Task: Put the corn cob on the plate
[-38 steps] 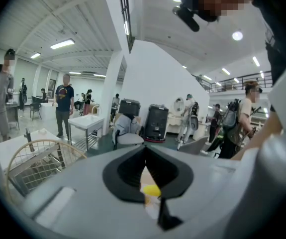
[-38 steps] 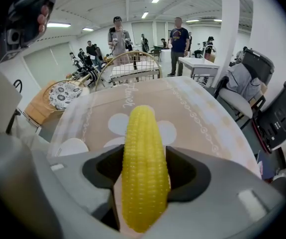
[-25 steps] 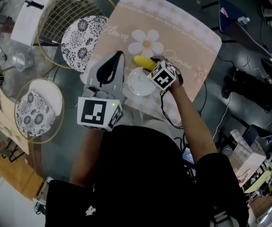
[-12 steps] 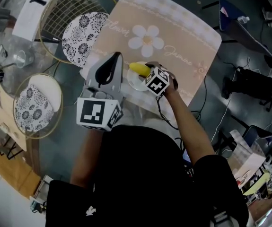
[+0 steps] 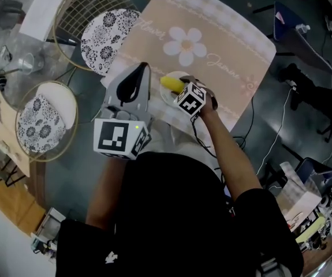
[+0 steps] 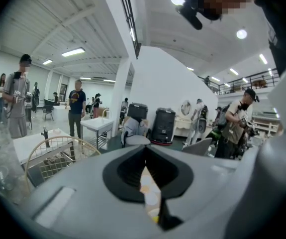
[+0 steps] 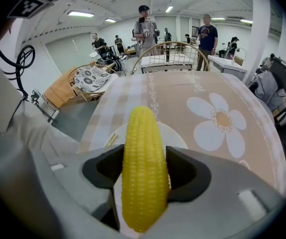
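Observation:
The yellow corn cob [image 7: 143, 168] stands lengthwise between the pads of my right gripper [image 7: 143, 183], which is shut on it. In the head view this right gripper [image 5: 180, 90] holds the corn cob [image 5: 170, 83] just over a small white plate [image 5: 166, 98] on the beige mat; the plate [image 7: 176, 133] also shows behind the cob in the right gripper view. My left gripper [image 5: 141, 69] hovers beside the plate's left side. The left gripper [image 6: 145, 180] has its jaws together with nothing in them.
A beige placemat [image 5: 223, 33] with a flower print covers the table. A wire basket [image 5: 76, 10] with a patterned plate lies at the far left, and a second round basket [image 5: 67, 105] lies nearer. A clear glass [image 5: 24, 62] stands between them. People stand in the background.
My right gripper has brought the corn cob from the plate's far edge to over the plate, slightly lower. The left gripper has barely shifted.

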### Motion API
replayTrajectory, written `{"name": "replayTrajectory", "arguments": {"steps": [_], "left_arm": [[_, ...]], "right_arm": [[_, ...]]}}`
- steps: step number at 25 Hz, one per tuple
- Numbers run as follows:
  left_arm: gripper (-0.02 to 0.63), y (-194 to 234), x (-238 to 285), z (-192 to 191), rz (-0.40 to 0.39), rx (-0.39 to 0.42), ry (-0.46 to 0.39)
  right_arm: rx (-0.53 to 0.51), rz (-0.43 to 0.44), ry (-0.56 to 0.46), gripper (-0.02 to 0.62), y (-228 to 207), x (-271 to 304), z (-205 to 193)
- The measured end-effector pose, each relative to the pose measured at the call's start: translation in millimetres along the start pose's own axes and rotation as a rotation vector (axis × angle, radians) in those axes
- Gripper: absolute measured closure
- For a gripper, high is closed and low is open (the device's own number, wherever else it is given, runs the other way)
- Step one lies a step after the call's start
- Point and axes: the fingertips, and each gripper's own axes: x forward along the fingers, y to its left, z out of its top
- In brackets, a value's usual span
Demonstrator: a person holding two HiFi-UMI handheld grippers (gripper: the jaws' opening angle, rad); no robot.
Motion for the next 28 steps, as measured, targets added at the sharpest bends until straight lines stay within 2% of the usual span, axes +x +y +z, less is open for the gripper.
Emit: {"name": "replayTrajectory", "arguments": {"steps": [23,28], "left_arm": [[0.597,7,-18,-7,0.033,-0.011,0.003],[0.597,6,-18,-5,0.035,-0.017,0.001]], "right_arm": [[-0.031,-0.031,0.033,0.334,8,13,-12],[-0.009,-0.014,0.024,0.307,9,13,-11]]}}
